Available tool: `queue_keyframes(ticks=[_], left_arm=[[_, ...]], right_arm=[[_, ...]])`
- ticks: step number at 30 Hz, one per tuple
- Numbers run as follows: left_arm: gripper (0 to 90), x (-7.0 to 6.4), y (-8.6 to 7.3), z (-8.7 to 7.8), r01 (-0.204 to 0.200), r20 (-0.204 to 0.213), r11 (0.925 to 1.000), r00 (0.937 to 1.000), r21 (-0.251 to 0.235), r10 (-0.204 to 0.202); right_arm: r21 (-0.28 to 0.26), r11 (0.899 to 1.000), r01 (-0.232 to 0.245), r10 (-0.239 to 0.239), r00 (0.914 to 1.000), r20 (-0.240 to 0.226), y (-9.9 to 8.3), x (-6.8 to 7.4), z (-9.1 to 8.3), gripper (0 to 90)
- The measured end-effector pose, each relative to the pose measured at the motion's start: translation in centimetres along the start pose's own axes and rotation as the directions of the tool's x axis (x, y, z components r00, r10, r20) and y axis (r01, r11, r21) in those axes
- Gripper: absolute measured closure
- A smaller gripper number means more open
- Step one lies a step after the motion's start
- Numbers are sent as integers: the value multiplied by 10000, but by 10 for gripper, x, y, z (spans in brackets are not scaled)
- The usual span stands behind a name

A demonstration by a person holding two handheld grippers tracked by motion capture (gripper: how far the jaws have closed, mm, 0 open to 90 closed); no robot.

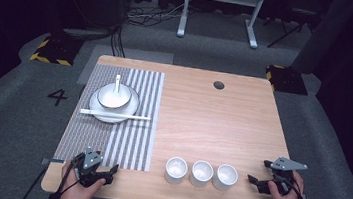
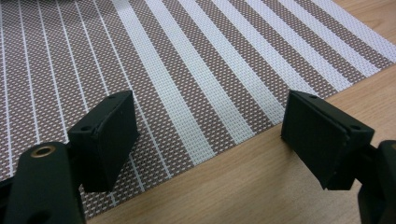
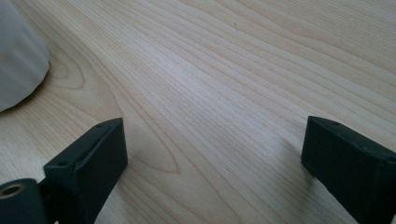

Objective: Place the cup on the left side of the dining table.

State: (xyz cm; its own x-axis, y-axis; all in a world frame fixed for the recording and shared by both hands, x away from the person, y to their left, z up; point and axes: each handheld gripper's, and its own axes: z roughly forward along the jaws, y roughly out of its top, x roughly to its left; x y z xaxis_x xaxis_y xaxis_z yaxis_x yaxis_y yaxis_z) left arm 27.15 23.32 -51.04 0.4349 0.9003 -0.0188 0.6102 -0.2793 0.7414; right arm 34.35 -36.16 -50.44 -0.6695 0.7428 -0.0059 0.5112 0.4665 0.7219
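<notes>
Table: one light wooden rectangular table (image 1: 211, 128), with a dark round cable hole (image 1: 219, 85) near its far edge.
Mat: one brown-and-white striped woven placemat (image 1: 129, 139) on the left half of the table; its near right corner lies under the left gripper.
Place setting: one white round plate with a dark rim (image 1: 130, 108) on the far part of the mat, one white bowl (image 1: 113, 97) on the plate, one white spoon (image 1: 117, 81) standing in the bowl, and what looks like one pair of white chopsticks (image 1: 115, 114) laid across the plate's near edge.
Cups: three small white round cups (image 1: 201, 173) in a row at the near edge, just beside one another, between the two grippers; the right one (image 1: 225, 177) is nearest the right gripper.
Left gripper: one black two-jaw gripper (image 1: 105, 174), jaws spread wide, holding nothing, low over the mat's near corner (image 2: 261, 121).
Right gripper: one black two-jaw gripper with a grey plate (image 1: 258, 182), jaws spread wide, empty, over bare wood; a white cup's side (image 3: 18, 65) shows at its left.
Progress: judged at the start; the setting looks complete, the cups stand untouched, nothing is gripped.
Left to do: probably lifting the cups, nearest first, and placing them.
</notes>
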Motion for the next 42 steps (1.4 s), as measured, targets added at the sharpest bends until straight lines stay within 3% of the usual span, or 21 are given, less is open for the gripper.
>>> queue_keyframes(ticks=[7,15,16,17,18,21,25,29,34,42], left_arm=[[188,0,0,0,15,20,10000,10000,47,-15],[213,-4,7,-5,-7,-7,9977,10000,674,8],[198,-6,9,-7,-316,-68,9944,9995,1009,324],[202,-6,9,-7,-316,-68,9944,9995,1009,324],[208,-9,13,-11,-655,-112,9899,9977,1255,674],[209,-13,17,-15,-604,15,9918,9982,1124,606],[211,-18,26,-26,-412,456,9976,9982,554,387],[212,-21,31,-33,-516,468,9978,9977,408,496],[224,-25,39,-46,-337,696,9991,9969,-255,354],[228,-31,48,-62,-459,876,9967,9948,-671,517]], right_arm=[[-6,10000,27,-27,10000,19,0,0,0,73],[-65,10000,69,-69,10000,-12,0,1,0,86],[-41,10000,91,-91,10000,-22,0,0,0,88],[-41,10000,91,-91,10000,-22,0,0,0,88],[-39,10000,89,-89,10000,-35,0,0,-1,90],[-59,9999,83,-83,10000,-45,0,1,-1,91],[-58,9999,84,-84,10000,-47,0,1,-1,91],[-60,9999,90,-91,9999,-51,0,1,-1,91],[-63,9999,80,-80,10000,-42,0,1,0,91],[-64,9999,81,-81,10000,-46,0,1,-1,92]])
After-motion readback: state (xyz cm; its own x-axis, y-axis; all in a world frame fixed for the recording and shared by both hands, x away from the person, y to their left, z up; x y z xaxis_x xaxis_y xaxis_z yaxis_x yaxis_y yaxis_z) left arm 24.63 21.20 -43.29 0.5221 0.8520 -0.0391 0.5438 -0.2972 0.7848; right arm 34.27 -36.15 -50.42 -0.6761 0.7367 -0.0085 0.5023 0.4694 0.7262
